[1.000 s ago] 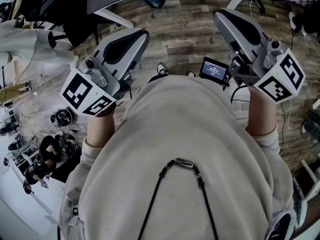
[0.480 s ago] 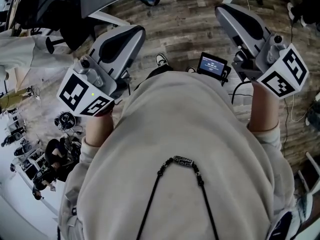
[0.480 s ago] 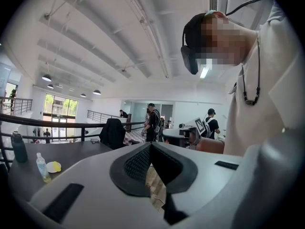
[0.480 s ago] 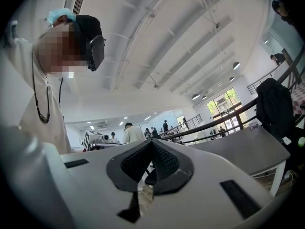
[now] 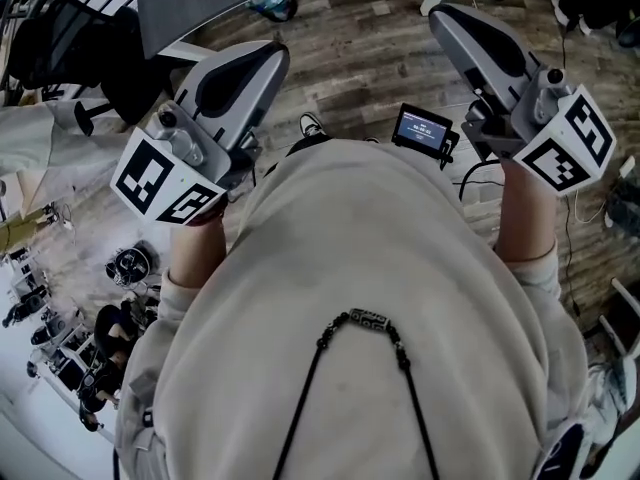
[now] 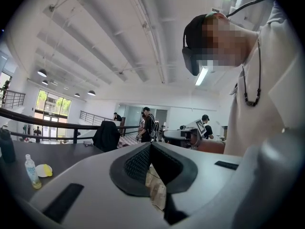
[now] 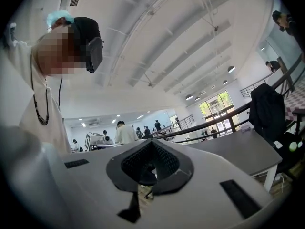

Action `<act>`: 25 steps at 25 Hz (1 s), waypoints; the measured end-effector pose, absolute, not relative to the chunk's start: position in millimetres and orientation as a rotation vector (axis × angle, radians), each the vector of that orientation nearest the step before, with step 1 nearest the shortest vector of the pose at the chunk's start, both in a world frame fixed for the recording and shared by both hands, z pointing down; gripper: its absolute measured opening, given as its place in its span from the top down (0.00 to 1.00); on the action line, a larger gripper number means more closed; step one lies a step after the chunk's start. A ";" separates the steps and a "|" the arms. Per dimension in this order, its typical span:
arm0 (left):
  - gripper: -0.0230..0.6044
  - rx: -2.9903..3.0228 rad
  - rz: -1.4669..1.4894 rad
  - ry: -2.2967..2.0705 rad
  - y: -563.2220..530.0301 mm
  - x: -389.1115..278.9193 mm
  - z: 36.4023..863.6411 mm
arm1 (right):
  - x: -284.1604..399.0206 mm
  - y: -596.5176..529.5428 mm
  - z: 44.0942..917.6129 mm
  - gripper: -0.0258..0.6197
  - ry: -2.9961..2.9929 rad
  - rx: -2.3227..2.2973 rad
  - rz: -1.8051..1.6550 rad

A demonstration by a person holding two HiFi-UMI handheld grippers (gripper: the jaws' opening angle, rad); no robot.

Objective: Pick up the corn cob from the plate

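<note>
No corn cob and no plate can be made out with certainty in any view. A small yellow thing (image 6: 44, 170) lies on the dark table far left in the left gripper view; what it is I cannot tell. My left gripper (image 5: 262, 60) is held in front of the person's chest, its jaw tips together (image 6: 151, 145), nothing between them. On the other side my right gripper (image 5: 447, 24) is held the same way, shut and empty (image 7: 151, 142). Both hang over the wooden floor, short of the table.
A dark table (image 5: 200, 3) runs along the top of the head view, a black chair (image 5: 75, 43) at its left end. A plastic bottle (image 6: 31, 171) stands on it. A small screen (image 5: 424, 131) sits at the person's waist. Black gear (image 5: 127, 264) lies at the floor's left.
More of the dark table has come into the head view at the top. My left gripper has shifted a little toward the table. The right gripper has hardly moved.
</note>
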State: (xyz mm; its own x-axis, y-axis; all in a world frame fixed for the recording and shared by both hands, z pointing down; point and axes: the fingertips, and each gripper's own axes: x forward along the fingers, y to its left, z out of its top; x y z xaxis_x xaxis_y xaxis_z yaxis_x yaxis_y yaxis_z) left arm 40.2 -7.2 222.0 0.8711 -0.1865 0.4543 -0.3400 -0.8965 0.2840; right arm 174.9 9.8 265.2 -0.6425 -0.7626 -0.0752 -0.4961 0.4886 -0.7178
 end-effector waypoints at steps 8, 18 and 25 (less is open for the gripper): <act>0.95 2.698 0.562 -0.312 -18.4 40.0 226.8 | 168.9 2.9 263.2 0.94 2.353 -1.114 -0.949; 0.95 2.725 0.536 -0.258 -56.9 6.1 255.5 | 134.7 -46.9 283.3 0.94 2.366 -1.164 -0.931; 0.95 2.762 0.556 -0.190 -20.9 19.7 240.6 | 140.7 -21.5 255.9 0.94 2.394 -1.175 -0.870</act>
